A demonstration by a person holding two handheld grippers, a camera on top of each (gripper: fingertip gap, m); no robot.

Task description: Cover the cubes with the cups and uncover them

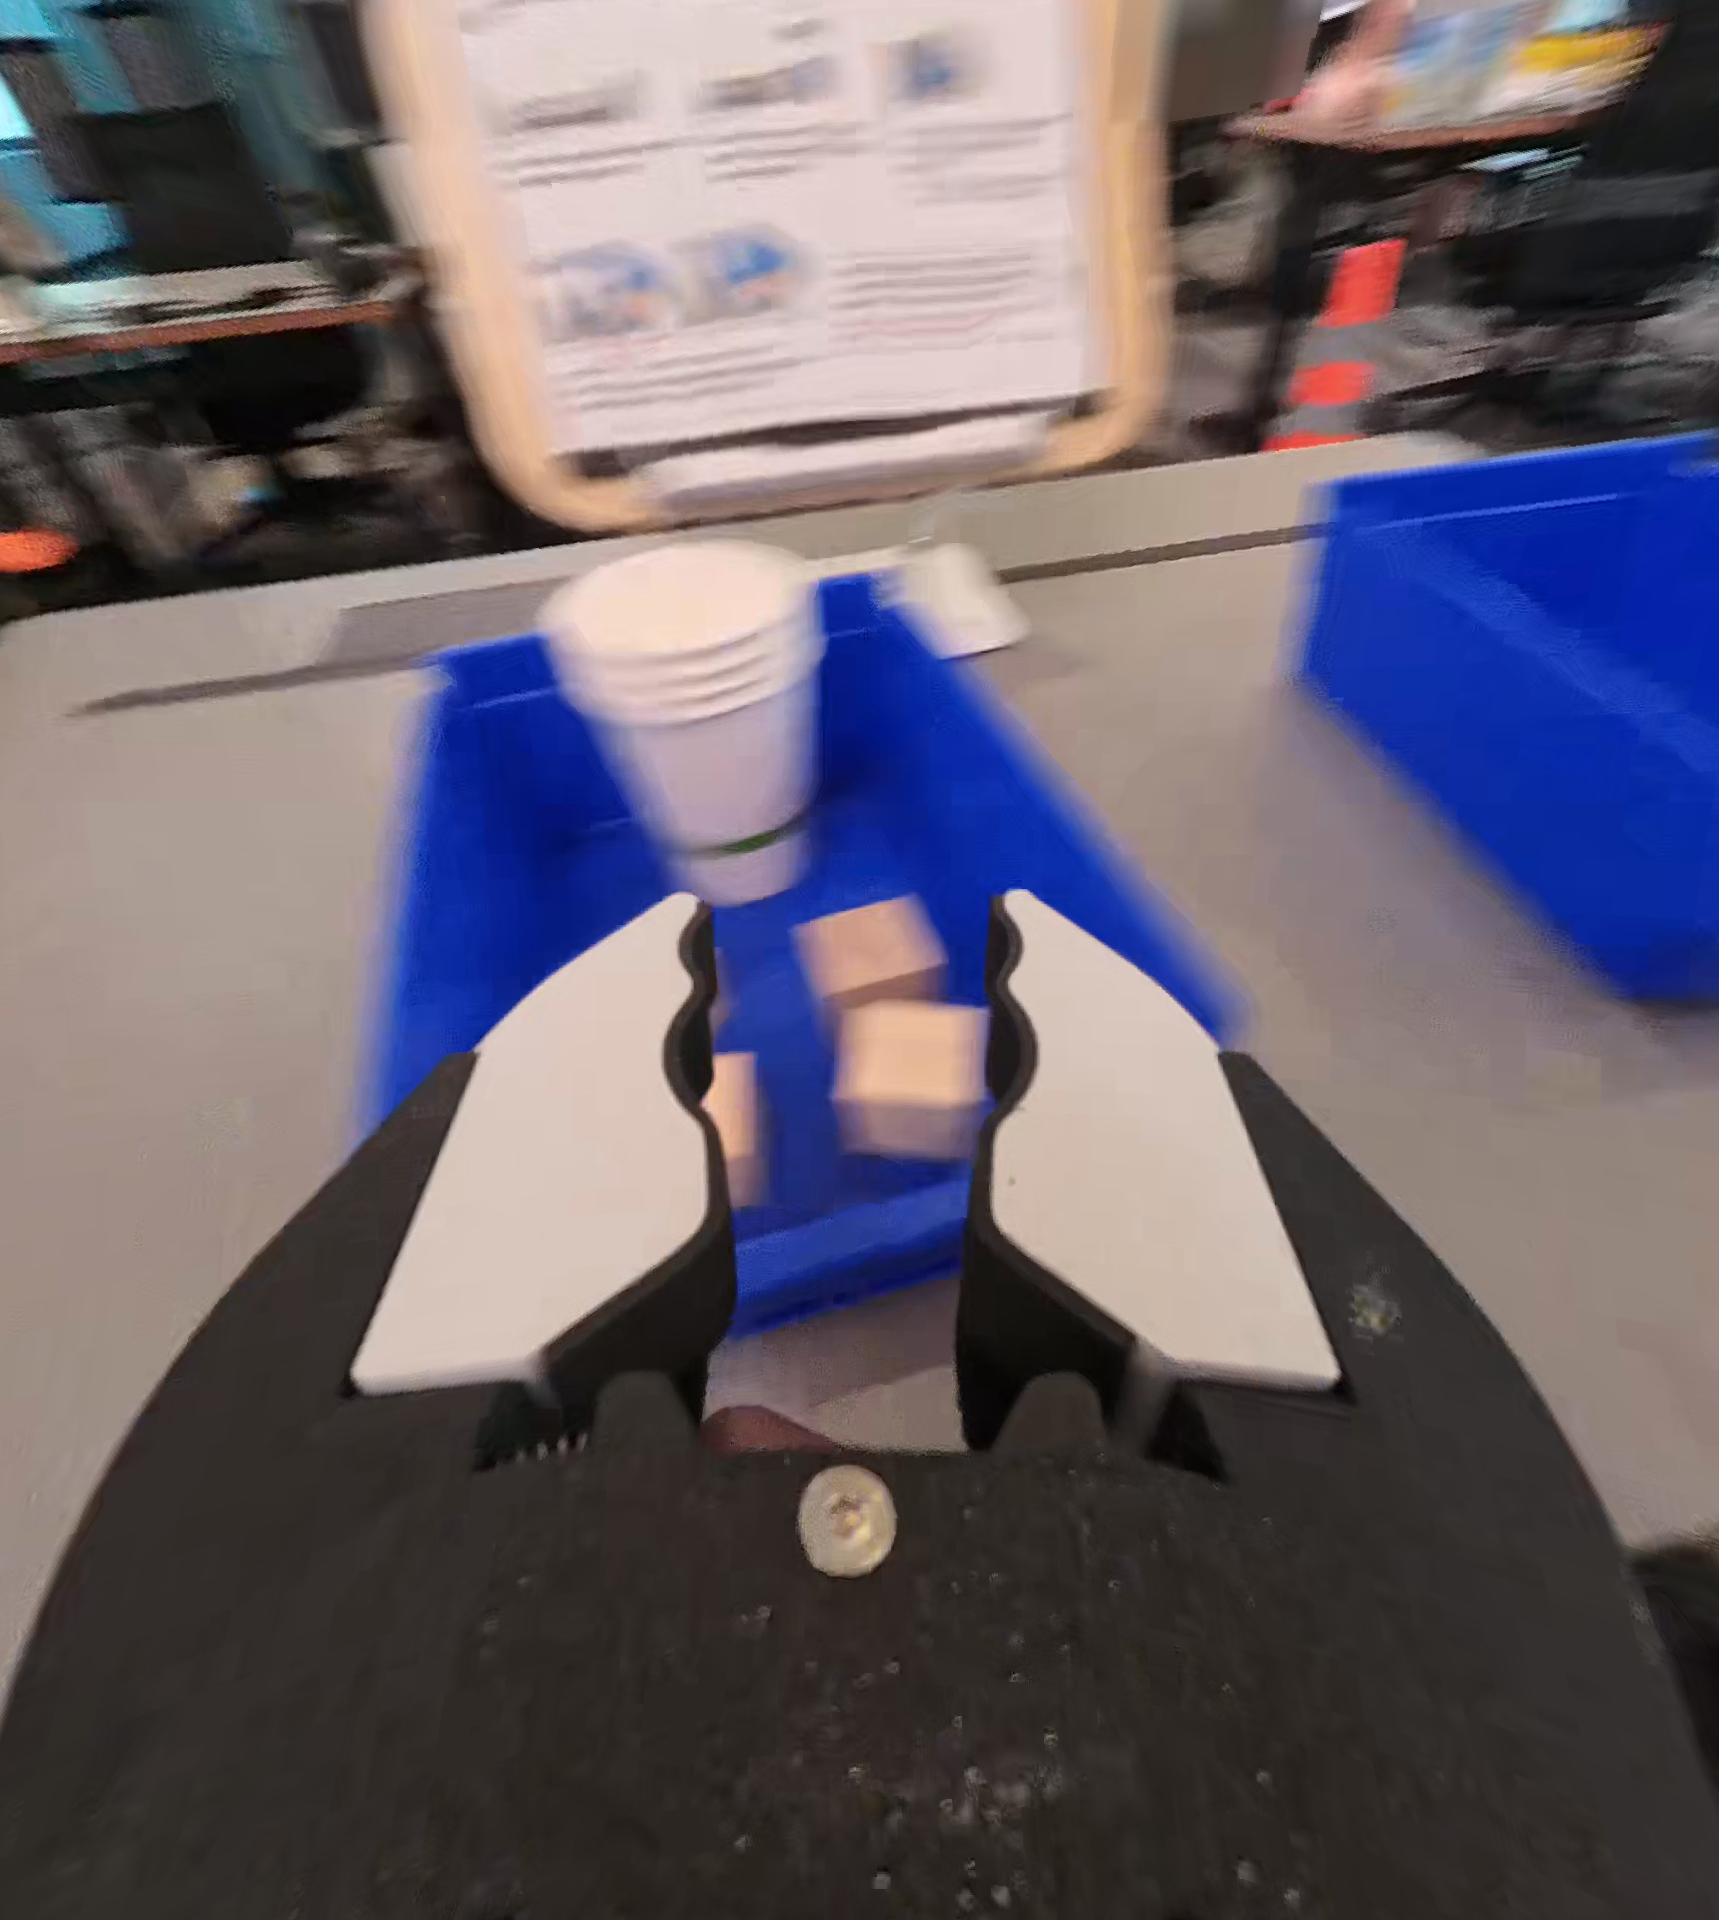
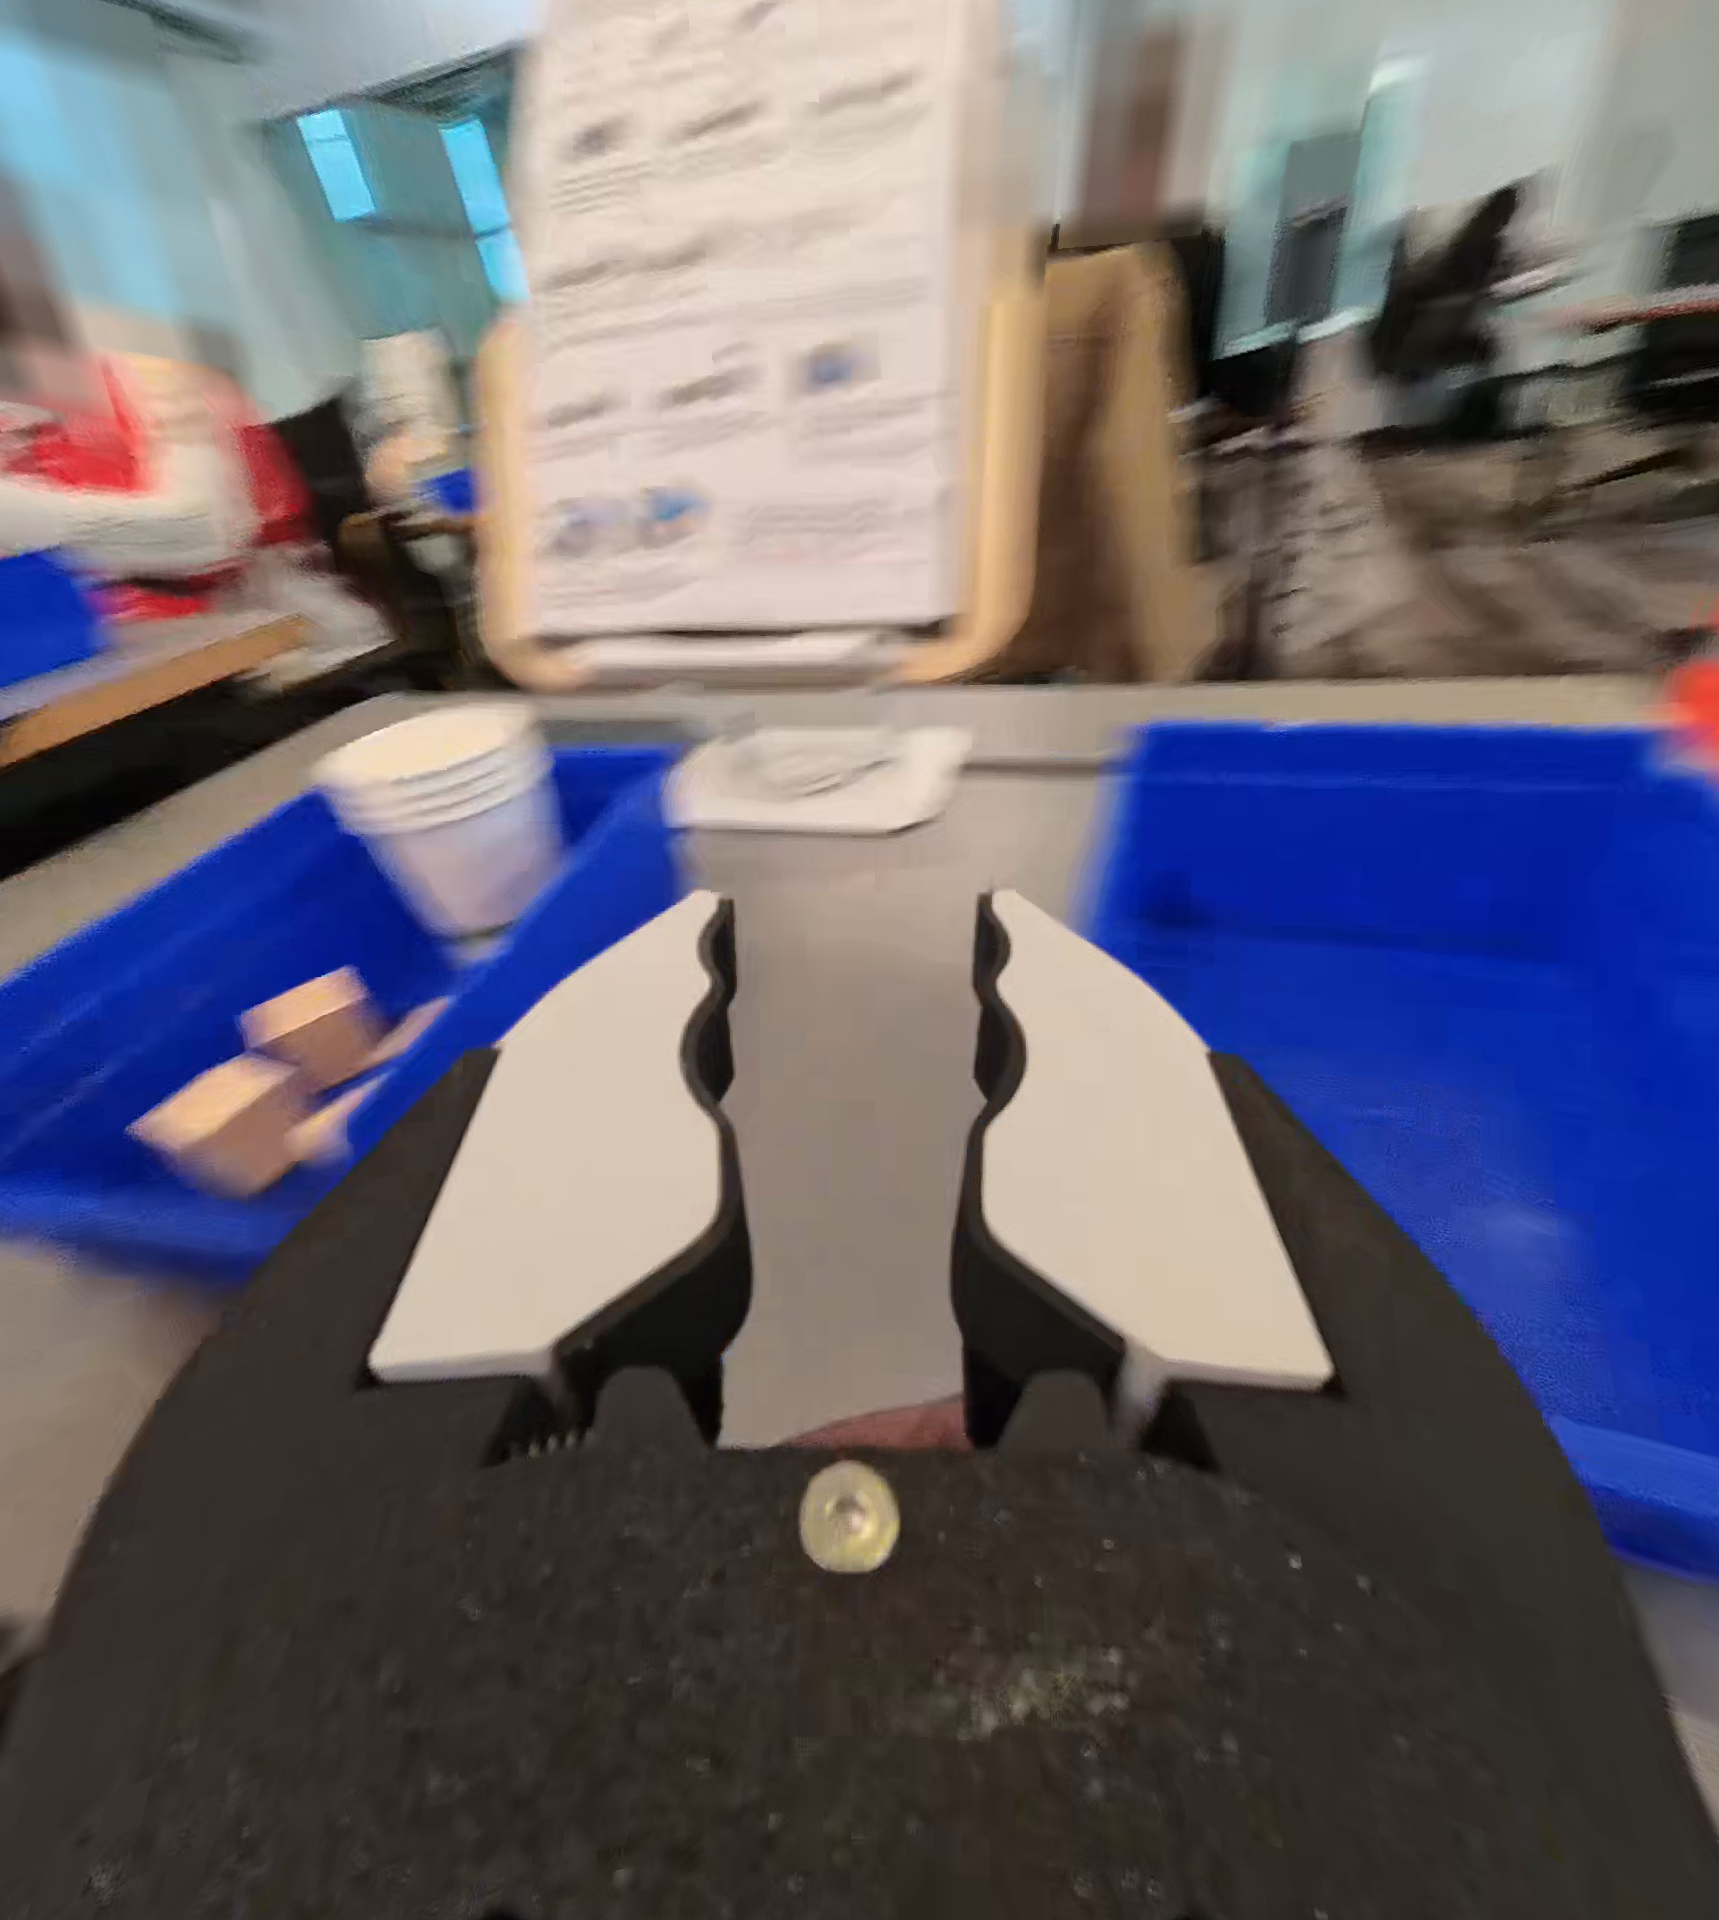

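Your left claw (image 1: 844,914) is spread and empty above the near blue plastic bin (image 1: 1063,831), where the tilted stack of white paper cups (image 1: 709,717) leans behind the pale wooden cubes (image 1: 912,1081). Steady it, then close on the stack. Your right claw (image 2: 853,914), parted and empty too, hangs over the grey surface (image 2: 850,1143).

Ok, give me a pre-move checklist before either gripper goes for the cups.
1. Left gripper empty, jaws apart: ok.
2. Right gripper empty, jaws apart: ok.
3. Stack of white cups upright in the left blue bin: ok, slightly tilted.
4. Wooden cubes out on the table: not ok, they lie in that bin.
5. Right blue bin free of objects: ok for the visible part.
6. Cup count: cannot tell, blurred.
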